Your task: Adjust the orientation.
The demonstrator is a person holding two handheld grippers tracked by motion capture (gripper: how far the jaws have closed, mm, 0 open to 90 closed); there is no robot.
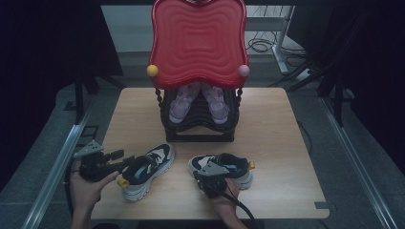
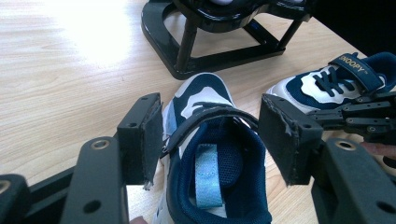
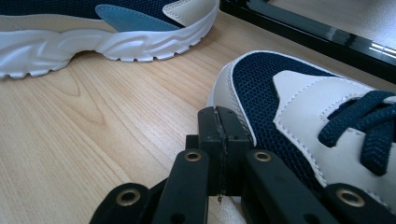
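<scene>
Two navy-and-white sneakers lie on the wooden table (image 1: 277, 143). The left sneaker (image 1: 153, 164) (image 2: 205, 93) points its toe toward the rack. My left gripper (image 1: 125, 161) (image 2: 215, 135) is open, its jaws on either side of this shoe's heel opening without pressing on it. The right sneaker (image 1: 234, 164) (image 3: 289, 93) has a strap across its laces. My right gripper (image 1: 200, 174) (image 3: 219, 135) is shut with nothing between its pads, low over the table beside that shoe's toe. The left sneaker's sole (image 3: 116, 28) shows beyond it.
A black shoe rack (image 1: 198, 131) (image 2: 210, 56) with a red wavy top (image 1: 198, 43) stands at the back centre. A pair of pink shoes (image 1: 184, 102) sits inside it. Bare wood lies to both sides of the rack.
</scene>
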